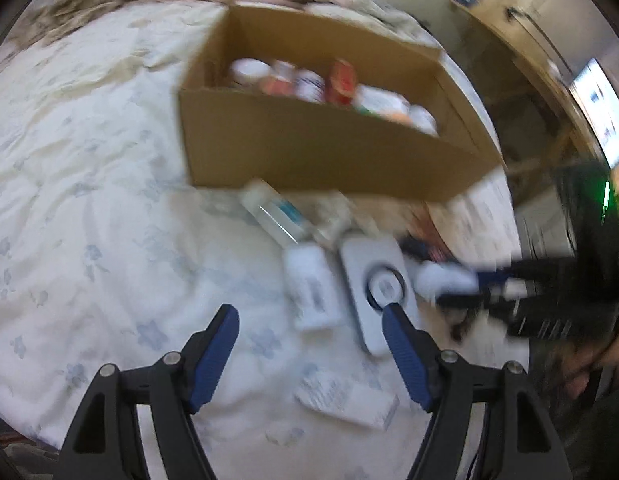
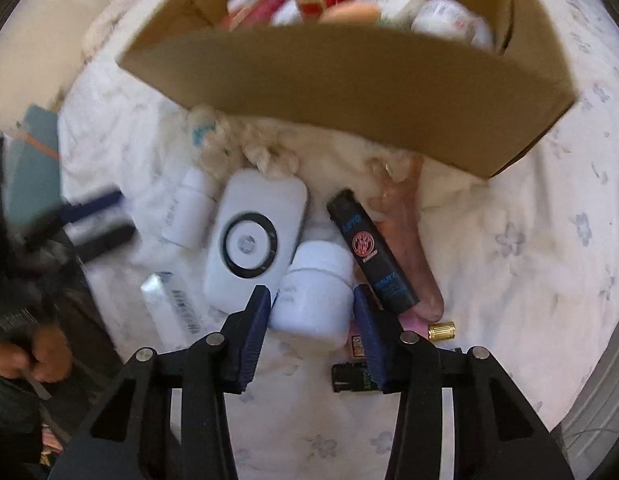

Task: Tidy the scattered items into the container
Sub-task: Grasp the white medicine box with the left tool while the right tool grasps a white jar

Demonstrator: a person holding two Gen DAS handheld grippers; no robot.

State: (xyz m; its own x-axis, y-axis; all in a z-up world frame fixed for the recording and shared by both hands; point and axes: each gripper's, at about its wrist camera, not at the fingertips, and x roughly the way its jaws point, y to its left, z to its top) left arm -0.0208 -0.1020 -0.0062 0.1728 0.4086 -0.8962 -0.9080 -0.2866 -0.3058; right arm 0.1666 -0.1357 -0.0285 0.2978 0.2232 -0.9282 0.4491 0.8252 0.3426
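Note:
A cardboard box (image 1: 317,148) holding several bottles and packets stands on the bed; it also shows in the right wrist view (image 2: 349,80). My right gripper (image 2: 311,308) is shut on a white jar (image 2: 313,292), also seen between its fingers in the left wrist view (image 1: 441,280). My left gripper (image 1: 309,320) is open and empty above the sheet, just short of a white bottle (image 1: 311,292) and a white power bank (image 1: 375,288). The power bank (image 2: 253,236), a black tube (image 2: 369,252) and a pink tube (image 2: 409,236) lie below the box.
A clear bottle (image 1: 273,216) and a flat white packet (image 1: 345,396) lie on the floral sheet (image 1: 89,200). A small white bottle (image 2: 187,212), a white box (image 2: 173,308), a gold-capped item (image 2: 441,330) and a dark item (image 2: 349,376) lie nearby. A monitor (image 1: 601,112) glows at right.

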